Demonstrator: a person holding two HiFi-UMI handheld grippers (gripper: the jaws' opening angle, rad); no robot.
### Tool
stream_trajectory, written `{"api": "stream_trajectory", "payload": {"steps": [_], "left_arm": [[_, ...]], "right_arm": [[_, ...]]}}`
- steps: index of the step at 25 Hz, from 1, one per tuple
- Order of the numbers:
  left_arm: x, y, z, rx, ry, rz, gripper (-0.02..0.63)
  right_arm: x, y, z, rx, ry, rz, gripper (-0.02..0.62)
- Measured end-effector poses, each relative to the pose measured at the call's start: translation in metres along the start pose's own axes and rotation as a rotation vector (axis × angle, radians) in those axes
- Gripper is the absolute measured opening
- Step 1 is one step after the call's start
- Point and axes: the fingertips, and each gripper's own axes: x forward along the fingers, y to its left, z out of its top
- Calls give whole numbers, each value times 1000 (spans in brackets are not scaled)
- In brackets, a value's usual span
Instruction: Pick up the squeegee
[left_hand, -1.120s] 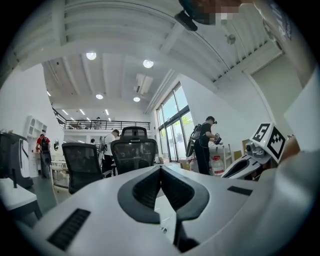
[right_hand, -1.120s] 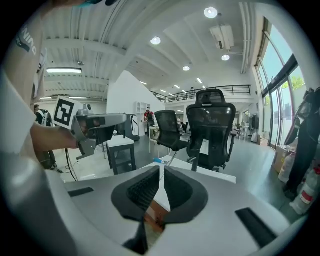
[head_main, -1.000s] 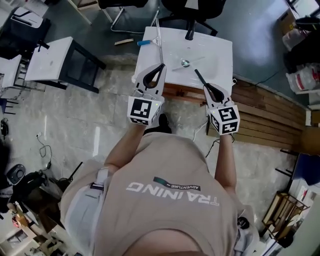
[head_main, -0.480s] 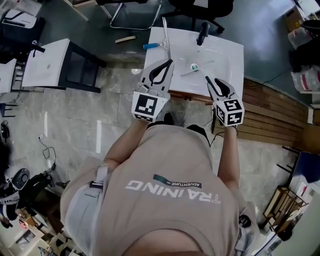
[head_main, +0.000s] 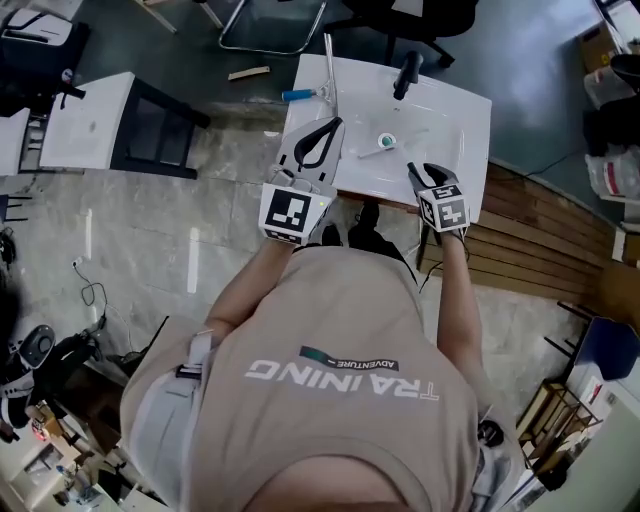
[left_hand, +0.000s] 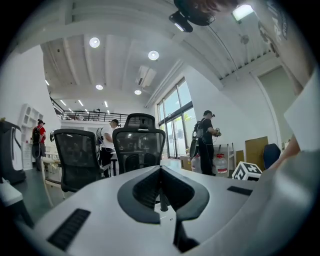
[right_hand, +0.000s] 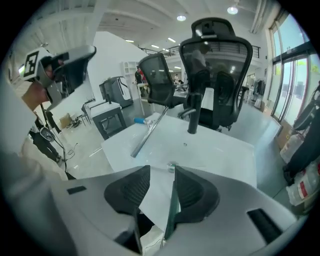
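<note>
The squeegee (head_main: 327, 68), a long metal blade with a blue handle (head_main: 297, 95), lies along the left side of the white table (head_main: 455, 105). In the right gripper view the squeegee (right_hand: 150, 129) lies ahead and to the left. My right gripper (head_main: 415, 168) is tilted down over the table's near edge, well right of the squeegee. Its jaws have just been opening and stand open (right_hand: 162, 172) with nothing between them. My left gripper (head_main: 322, 128) hovers at the table's near left corner, just short of the blade. It points level at chairs, and its pads (left_hand: 160, 172) meet.
A black upright cylinder (head_main: 405, 72) stands at the table's far edge, also seen in the right gripper view (right_hand: 194, 112). A small round green-and-silver piece (head_main: 386, 141) lies mid-table. Office chairs (right_hand: 215, 65) stand behind the table. A second white table (head_main: 95, 120) is at the left, and wooden slats (head_main: 540, 220) at the right.
Both grippers have moved forward toward the table. The right one has dropped and tipped down over the near edge, and its jaws have gone from shut to open.
</note>
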Motion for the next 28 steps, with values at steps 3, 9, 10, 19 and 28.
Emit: {"api": "stream_trajectory", "payload": {"steps": [3, 9, 10, 19, 28], "left_arm": [[9, 10, 5, 14, 18, 39, 11], [35, 27, 12, 11, 32, 107, 11], [41, 27, 12, 9, 34, 112, 11], [53, 23, 10, 24, 83, 152, 11], [28, 53, 2, 16, 91, 184, 11]], "right_arm": [[36, -11, -17, -7, 94, 38, 150], [77, -21, -26, -49, 203, 97, 174], [82, -22, -26, -47, 214, 111, 179], [125, -24, -56, 21, 408, 143, 202], [161, -28, -90, 88, 576, 114, 209]]}}
